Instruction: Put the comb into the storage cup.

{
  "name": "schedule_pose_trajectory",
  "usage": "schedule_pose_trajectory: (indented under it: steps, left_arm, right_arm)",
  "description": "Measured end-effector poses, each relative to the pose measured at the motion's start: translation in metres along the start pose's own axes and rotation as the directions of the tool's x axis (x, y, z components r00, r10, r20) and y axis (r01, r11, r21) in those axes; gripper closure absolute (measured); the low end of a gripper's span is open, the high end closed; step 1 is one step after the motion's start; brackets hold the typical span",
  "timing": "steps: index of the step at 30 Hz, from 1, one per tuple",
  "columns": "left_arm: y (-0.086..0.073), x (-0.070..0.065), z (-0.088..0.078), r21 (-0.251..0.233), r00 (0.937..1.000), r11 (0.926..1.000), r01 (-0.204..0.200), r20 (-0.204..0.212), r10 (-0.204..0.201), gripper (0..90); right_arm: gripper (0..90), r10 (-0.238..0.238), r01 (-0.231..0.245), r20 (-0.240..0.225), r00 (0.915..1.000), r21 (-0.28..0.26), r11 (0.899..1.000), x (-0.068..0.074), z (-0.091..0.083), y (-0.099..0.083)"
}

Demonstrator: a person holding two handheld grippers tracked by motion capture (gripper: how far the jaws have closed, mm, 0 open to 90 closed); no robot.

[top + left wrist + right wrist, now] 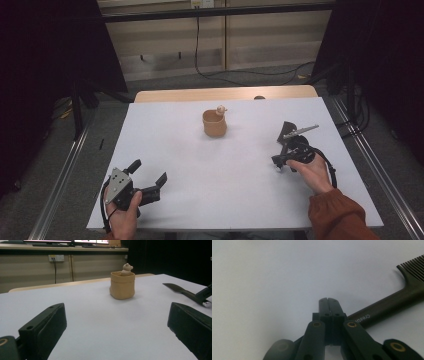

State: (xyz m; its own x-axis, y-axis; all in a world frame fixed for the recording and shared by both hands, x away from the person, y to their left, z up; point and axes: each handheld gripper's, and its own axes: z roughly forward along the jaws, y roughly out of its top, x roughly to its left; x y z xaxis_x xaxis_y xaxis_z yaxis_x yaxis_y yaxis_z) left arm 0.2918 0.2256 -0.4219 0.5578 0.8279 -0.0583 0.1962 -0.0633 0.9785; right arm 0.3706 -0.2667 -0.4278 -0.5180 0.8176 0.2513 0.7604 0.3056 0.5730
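Note:
A tan cup (214,125) (122,286) stands upright at the table's middle, with a small pale bear figure (220,109) (127,268) poking out of its top. To the right a black comb (286,131) (180,290) (392,300) lies flat. My right gripper (280,160) (328,301) is shut, jaws pressed together with nothing between them, tips on the table just beside the comb's handle. My left gripper (148,173) rests near the front left corner, open wide and empty, facing the cup; its fingers (43,327) frame the cup from well back.
The white table top (200,165) has a wooden strip (225,93) along its far edge. Metal rails (370,165) run along both sides on the floor. Cables (240,75) trail across the floor behind, in front of a wall panel.

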Motion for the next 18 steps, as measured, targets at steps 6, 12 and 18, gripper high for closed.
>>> schedule_pose_trajectory:
  steps: [6, 12, 18]
  left_arm:
    - [0.0, 0.0002, 0.0003, 0.003, 1.0, 1.0, -0.005, 0.005, 0.005, 2.3]
    - [0.0, -0.0001, 0.0003, -0.001, 1.0, 1.0, -0.002, 0.004, 0.002, 2.3]
    - [0.0, 0.0, 0.0003, 0.002, 1.0, 1.0, -0.006, 0.002, 0.006, 2.3]
  right_arm:
    - [90.0, -0.009, 0.009, -0.007, 0.9999, 0.009, 1.0, 0.0029, -0.0014, -0.0007]
    - [90.0, -0.01, 0.011, -0.003, 0.9999, 0.02, 1.0, 0.0019, -0.0011, -0.0034]
    - [90.0, -0.011, 0.011, -0.001, 0.9999, 0.025, 1.0, 0.002, -0.0022, -0.0039]
